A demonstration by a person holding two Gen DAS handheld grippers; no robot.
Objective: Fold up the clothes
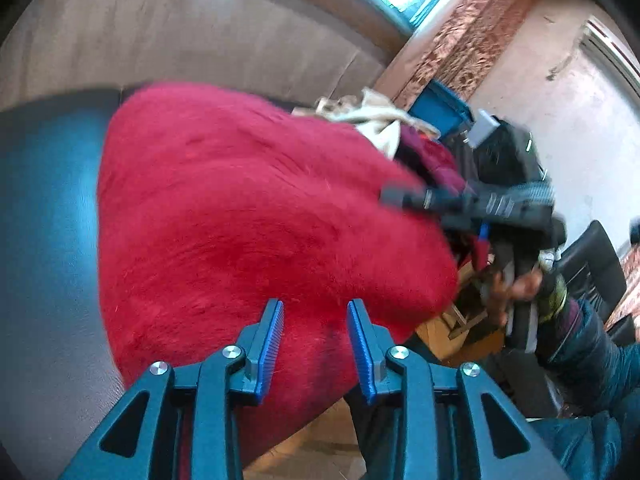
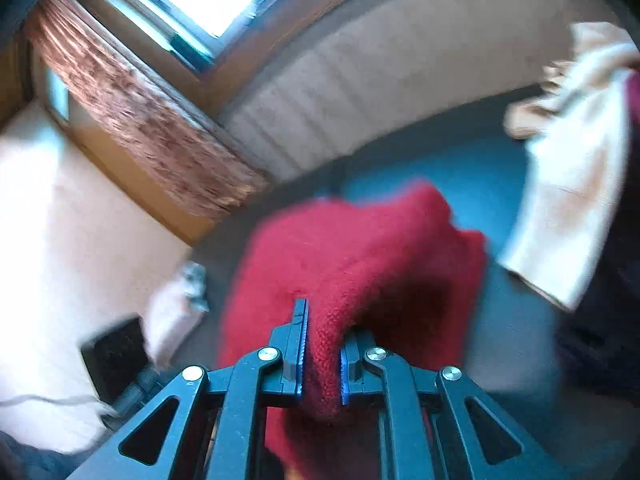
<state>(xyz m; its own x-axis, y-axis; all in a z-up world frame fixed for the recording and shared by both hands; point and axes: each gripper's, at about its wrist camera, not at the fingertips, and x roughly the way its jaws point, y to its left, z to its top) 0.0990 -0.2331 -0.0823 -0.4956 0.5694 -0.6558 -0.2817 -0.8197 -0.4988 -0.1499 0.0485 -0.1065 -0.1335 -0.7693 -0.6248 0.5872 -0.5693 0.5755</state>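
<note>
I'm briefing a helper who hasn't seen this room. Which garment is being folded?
Find the blue couch seat below the window. The red fuzzy sweater hangs over it, pinched in the right gripper. Unlike the cream cloth beside it, it is bright red.

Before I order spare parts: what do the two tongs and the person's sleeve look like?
Both tongs, left and right, have dark blue-grey angular frames with triangular cut-outs, round silver screws at the pivots and bright blue ribbed pads. The sleeve is dark teal and quilted, with a striped cuff.
</note>
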